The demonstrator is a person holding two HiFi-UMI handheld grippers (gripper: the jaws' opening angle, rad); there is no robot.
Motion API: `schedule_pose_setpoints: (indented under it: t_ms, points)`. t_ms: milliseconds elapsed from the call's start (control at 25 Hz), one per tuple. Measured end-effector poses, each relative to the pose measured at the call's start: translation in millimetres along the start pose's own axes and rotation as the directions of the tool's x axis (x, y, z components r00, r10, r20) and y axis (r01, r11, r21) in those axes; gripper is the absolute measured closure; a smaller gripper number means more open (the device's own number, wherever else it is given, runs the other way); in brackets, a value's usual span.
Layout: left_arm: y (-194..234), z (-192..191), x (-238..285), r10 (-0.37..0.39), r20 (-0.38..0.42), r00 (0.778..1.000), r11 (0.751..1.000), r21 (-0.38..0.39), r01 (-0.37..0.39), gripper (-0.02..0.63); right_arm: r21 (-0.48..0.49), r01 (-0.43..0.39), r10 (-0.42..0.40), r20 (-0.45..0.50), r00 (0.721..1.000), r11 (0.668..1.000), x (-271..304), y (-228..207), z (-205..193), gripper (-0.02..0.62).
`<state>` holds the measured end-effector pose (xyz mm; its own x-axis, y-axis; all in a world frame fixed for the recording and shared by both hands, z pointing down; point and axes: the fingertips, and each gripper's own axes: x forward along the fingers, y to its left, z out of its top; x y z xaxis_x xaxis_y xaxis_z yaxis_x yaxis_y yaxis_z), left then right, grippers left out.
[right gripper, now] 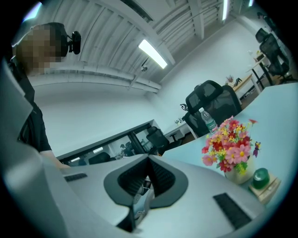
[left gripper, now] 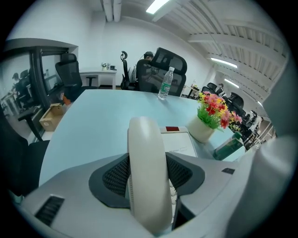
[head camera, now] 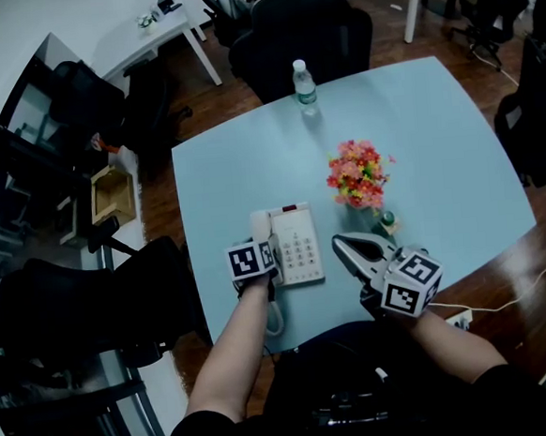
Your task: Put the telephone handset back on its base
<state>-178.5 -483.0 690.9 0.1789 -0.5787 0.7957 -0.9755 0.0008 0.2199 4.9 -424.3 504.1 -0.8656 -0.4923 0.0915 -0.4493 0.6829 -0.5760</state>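
- Left tongs (left gripper: pixel 148 175) are clamped across the middle of the telephone handset (left gripper: pixel 145 148), a dark ribbed pad pressing on each of its sides.
- Right tongs (head camera: pixel 343 245) have their jaws brought together on nothing. They lie off to the right of the left tongs, with the telephone base (head camera: pixel 299 245) between the two.
- Progress: the handset lies lengthwise along the base's left edge, just ahead of the left tongs, over the cradle. I cannot tell whether it is seated or a little above it. Left to do, as I judge it, is to settle it, let go and draw back.
- Handset: smooth cream plastic, a rounded arched bar.
- Base: flat cream rectangle with a grid of grey keys and a small red mark at its far end.
- Table (head camera: pixel 417 135): matt pale-blue top with rounded corners.
- Beyond the right tongs stands a pot of pink and yellow flowers (head camera: pixel 357 176).
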Motion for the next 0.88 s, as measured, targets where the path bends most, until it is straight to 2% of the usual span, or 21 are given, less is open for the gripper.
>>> schedule_pose_setpoints:
  t_ms: [120,320,600,880]
  points:
    - [2,0,1,0.019,0.006,1.000,1.000,0.012,-0.019,0.366,0.001,0.008,-0.008,-0.001,1.000,1.000,1,-3,-1,0.581]
    - [-2,8,-4,-0.010,0.025,1.000,1.000,0.001,0.010,0.357,0.007,0.016,-0.017,0.004,1.000,1.000,2,-7,1,0.581]
    - [2,13,-16,-0.008,0.057,0.998,1.000,-0.001,0.008,0.357,0.002,0.004,-0.004,0.002,1.000,1.000,8,-2,1,0.580]
    - [11,13,-35,-0.010,0.086,0.996,1.000,0.002,0.010,0.357,-0.008,-0.007,0.007,0.002,1.000,1.000,12,20,-7,0.580]
